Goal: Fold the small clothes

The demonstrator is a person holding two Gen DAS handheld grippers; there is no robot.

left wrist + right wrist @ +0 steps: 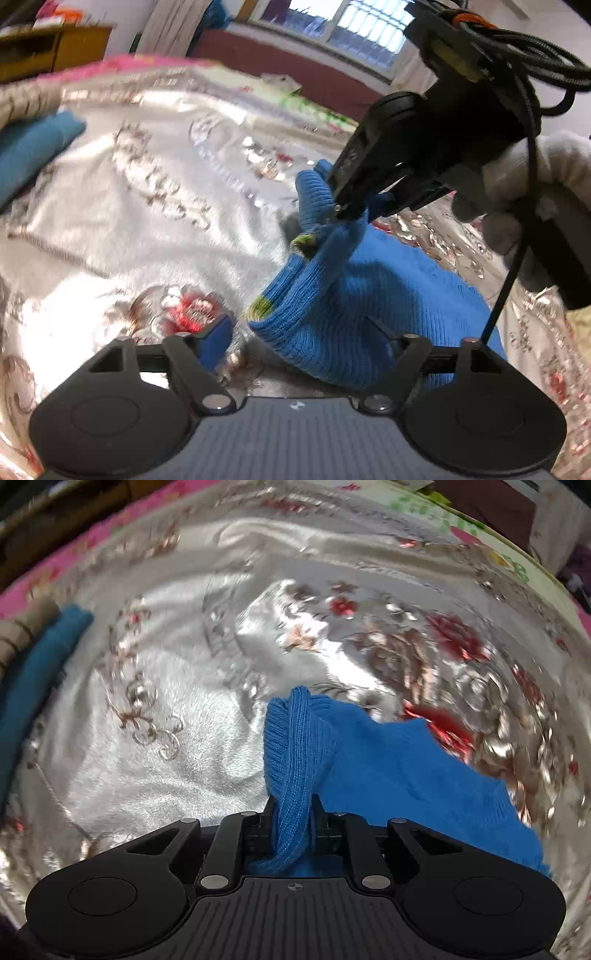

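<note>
**Blue knit garment being lifted by its ribbed edge for a fold**

Blue knit garment (369,302) is lying on the silvery floral bedcover (155,229), with most of its body resting flat on the satin while one ribbed end is being drawn up off it. Spread cloth like this is giving a broad, smooth bed to fold on, though the sheen suggests the knit may be sliding easily.

At the far left edge of the cover, a darker teal piece (40,672) is sitting beside a beige one (22,631), well apart from the working area; they are probably lying there out of the way, though whether they are folded I cannot tell.

The right gripper (345,208) is clenching a bunched strip of the ribbed hem; the right wrist view is showing the knit running between the closed jaws and trailing back over the body of the tool. Holding the edge, not the middle, is letting the rest hang and follow, which is what carrying a flap across would need.

The left gripper (295,343) is standing released, its jaws spread wide, the blue pad (216,339) of one finger showing near the cover and the other finger lying against the garment's near fold. It seems to be waiting to pin or take a second corner.

A small green-yellow trim (260,304) is peeking out at the cuff.
</note>
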